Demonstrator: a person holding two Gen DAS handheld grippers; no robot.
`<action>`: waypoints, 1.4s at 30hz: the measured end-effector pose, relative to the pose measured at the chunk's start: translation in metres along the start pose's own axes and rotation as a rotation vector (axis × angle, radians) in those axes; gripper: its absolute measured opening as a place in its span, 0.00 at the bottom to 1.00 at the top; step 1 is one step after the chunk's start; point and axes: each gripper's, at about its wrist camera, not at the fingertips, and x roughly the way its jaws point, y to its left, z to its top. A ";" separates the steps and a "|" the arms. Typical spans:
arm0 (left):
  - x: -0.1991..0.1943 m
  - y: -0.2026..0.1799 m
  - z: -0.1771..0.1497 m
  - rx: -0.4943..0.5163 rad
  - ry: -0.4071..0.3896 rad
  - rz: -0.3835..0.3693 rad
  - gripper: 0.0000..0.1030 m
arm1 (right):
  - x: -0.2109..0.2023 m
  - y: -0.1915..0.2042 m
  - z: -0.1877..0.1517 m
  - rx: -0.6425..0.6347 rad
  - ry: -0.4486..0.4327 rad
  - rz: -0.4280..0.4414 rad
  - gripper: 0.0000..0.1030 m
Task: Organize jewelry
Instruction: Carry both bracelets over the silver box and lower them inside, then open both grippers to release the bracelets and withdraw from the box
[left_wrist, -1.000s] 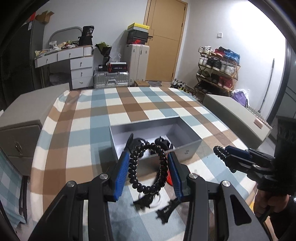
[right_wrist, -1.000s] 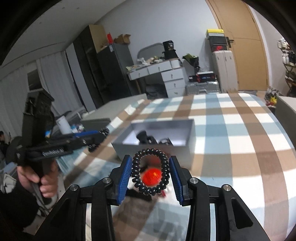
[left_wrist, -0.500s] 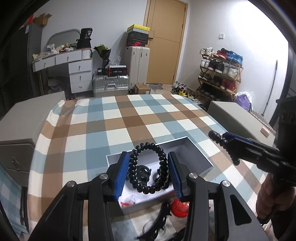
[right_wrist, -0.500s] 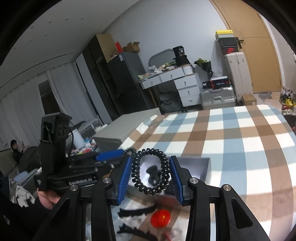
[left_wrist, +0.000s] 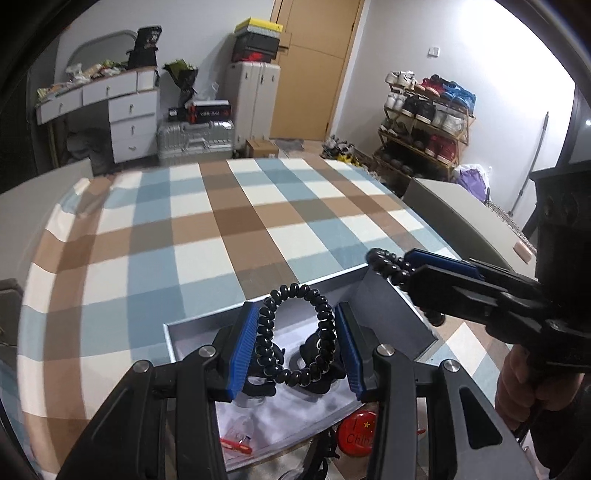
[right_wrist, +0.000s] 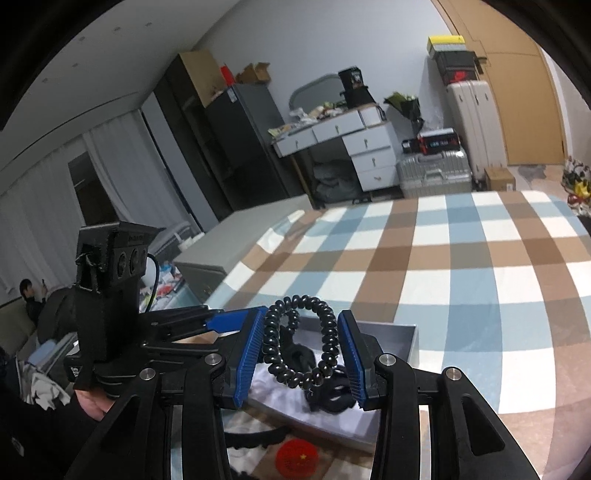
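the checked surface (left_wrist: 229, 229) carries a grey open box (left_wrist: 391, 306) (dark pieces lie inside it). over the box, the left hand-held gripper (left_wrist: 295, 347) pinches a black coiled bracelet (left_wrist: 295, 332) between its blue pads. the right hand-held gripper (right_wrist: 301, 350) likewise grips a second black coiled bracelet (right_wrist: 325, 343).
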 end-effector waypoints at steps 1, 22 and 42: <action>0.003 0.000 0.000 -0.001 0.008 -0.005 0.36 | 0.002 -0.002 -0.001 0.002 0.005 -0.002 0.39; 0.008 0.007 0.002 -0.005 0.009 -0.029 0.58 | 0.020 -0.015 -0.001 0.041 0.030 -0.024 0.56; -0.046 -0.007 -0.009 -0.017 -0.129 0.147 0.68 | -0.048 0.020 -0.002 0.011 -0.122 -0.064 0.90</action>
